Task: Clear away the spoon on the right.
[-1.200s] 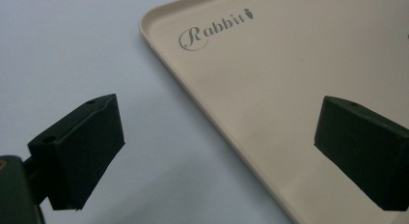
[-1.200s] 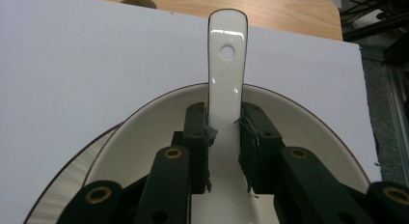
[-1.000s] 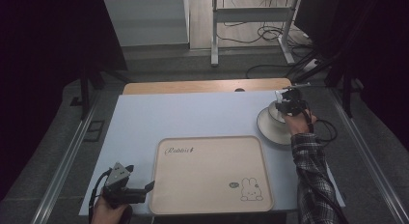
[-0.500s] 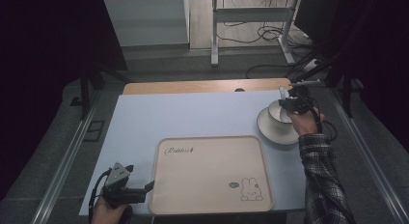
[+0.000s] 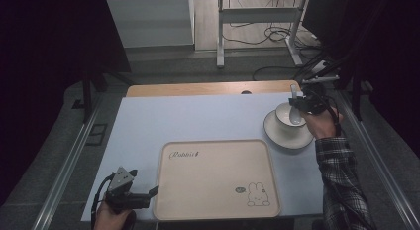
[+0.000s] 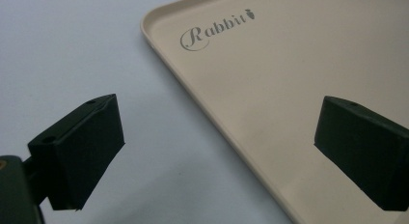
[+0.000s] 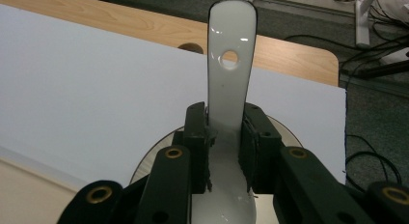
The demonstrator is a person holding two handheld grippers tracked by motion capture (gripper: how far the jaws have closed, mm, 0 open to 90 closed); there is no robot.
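1. The right gripper (image 7: pixel 225 156) is clamped on the handle of a white spoon (image 7: pixel 230 64), pads pressing both side edges of the stem; the spoon is above the white bowl (image 5: pixel 286 115), which sits on a saucer (image 5: pixel 277 137) at the right side of the table (image 5: pixel 198 116)
2. The spoon looks like glazed ceramic: judged stiff, light, slippery and liable to chip if knocked against the bowl. The present hold, on the narrow stem just above the scoop, appears sound
3. The left gripper (image 6: pixel 217 151) rests with jaws wide apart and nothing between them, over the near-left rim of the beige tray (image 6: pixel 289 89)
4. Hard to make out: the scoop is cut off in the right gripper view, so any contents cannot be told; in the high view, the spoon's clearance from the bowl is unclear
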